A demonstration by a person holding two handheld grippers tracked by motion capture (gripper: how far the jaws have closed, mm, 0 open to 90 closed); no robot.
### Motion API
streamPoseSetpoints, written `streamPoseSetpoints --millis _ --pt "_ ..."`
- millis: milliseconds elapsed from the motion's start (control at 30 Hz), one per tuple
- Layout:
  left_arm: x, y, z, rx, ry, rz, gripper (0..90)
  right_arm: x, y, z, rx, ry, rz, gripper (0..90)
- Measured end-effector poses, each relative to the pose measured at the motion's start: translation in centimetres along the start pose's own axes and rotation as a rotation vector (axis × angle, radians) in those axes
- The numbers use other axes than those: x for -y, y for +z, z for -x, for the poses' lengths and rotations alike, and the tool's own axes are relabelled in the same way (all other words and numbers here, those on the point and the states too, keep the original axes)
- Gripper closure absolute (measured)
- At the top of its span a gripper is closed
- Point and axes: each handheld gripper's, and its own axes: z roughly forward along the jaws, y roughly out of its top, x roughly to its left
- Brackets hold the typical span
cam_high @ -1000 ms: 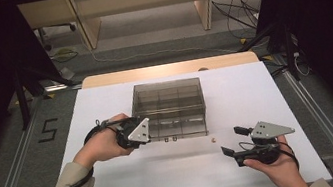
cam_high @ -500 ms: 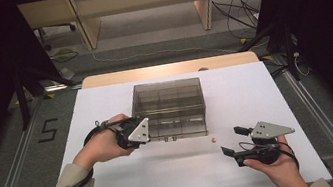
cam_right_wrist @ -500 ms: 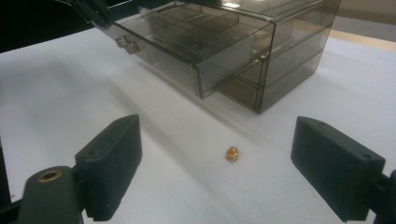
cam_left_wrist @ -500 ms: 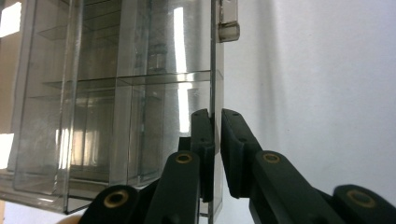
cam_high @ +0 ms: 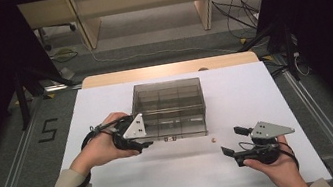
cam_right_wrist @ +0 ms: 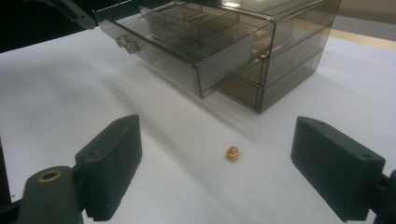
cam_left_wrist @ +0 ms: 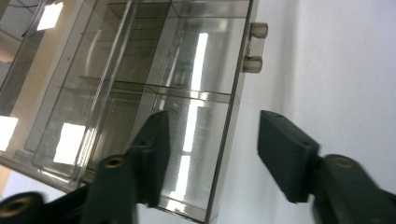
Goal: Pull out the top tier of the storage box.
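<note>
Left gripper (cam_high: 146,145) had just opened, its jaws straddling the pulled-out drawer's (cam_left_wrist: 196,116) front wall without gripping; right gripper (cam_right_wrist: 215,168) stood wide open, empty, before a brass nut (cam_right_wrist: 232,153).

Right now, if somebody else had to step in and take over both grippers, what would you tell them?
Left gripper: jaws have just been opening, and the pulled-out drawer front edge stands between them with no pad pressing.
Right gripper: open and holding nothing, low over the table, aimed at the small brass nut.
Done: top drawer of the clear organizer box is pulled partly out.
Left, probably: pick up the nut and drop it into a drawer compartment.
</note>
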Motion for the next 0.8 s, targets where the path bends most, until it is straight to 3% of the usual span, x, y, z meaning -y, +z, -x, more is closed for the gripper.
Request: streamPoseSetpoints --millis 233,300,433,800 --pt "1.2 -0.3 1.2 -0.041 -0.106 0.077 14.9 0.0 0.0 0.0 0.000 0.001 0.000 17.2" --pt "1.8 -0.3 1.5 -0.047 -0.125 0.098 12.0 0.0 0.0 0.0 -0.001 0.001 -0.001 17.2" --pt "2.9 -0.4 2.0 -0.068 -0.167 0.105 0.8 0.0 0.0 0.0 0.000 0.000 -0.001 17.2" --pt "5.9 -1.2 3.2 -0.106 -0.328 0.198 0.0 0.0 0.0 0.0 0.000 0.001 0.002 17.2"
